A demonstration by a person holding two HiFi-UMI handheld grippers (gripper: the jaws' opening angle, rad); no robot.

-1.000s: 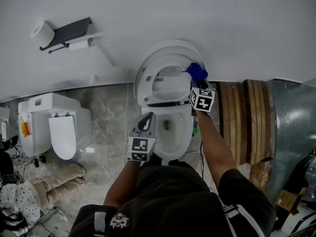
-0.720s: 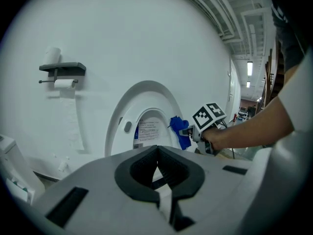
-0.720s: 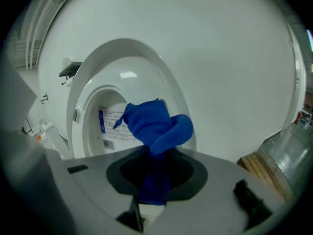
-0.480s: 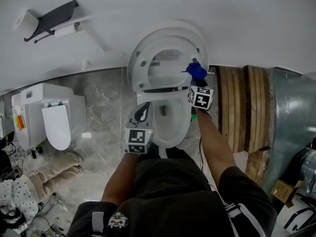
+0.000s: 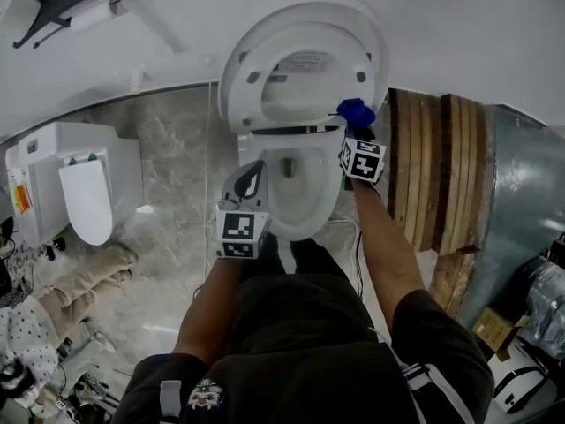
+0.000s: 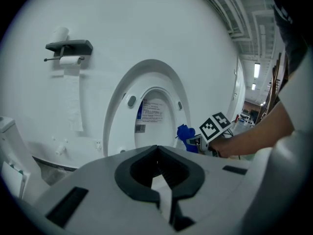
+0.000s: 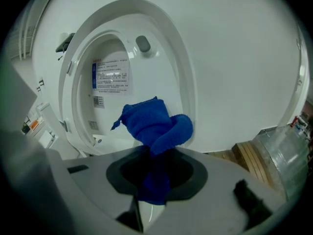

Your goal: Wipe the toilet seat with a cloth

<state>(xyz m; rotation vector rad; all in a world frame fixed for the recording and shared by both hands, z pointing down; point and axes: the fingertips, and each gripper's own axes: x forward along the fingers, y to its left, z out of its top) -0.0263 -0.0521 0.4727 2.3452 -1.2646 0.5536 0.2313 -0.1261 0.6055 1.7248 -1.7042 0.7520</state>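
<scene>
Cloth (image 5: 356,111) poised by the raised seat (image 5: 240,87)
It is clamped in the right hand-held gripper (image 5: 355,131), seat just ahead-left; left hand-held gripper (image 5: 250,184) closed, empty.

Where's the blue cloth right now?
Head view, right of centre: the blue cloth is clamped in the right gripper, at the right edge of the raised toilet seat.

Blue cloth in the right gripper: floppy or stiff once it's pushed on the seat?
Likely floppy: the blue cloth bunches and folds over above the right gripper, which is shut on it. Probably light: the free wad stands up unsupported. Its fuzzy nap may drag and crumple on the glossy toilet seat.
</scene>
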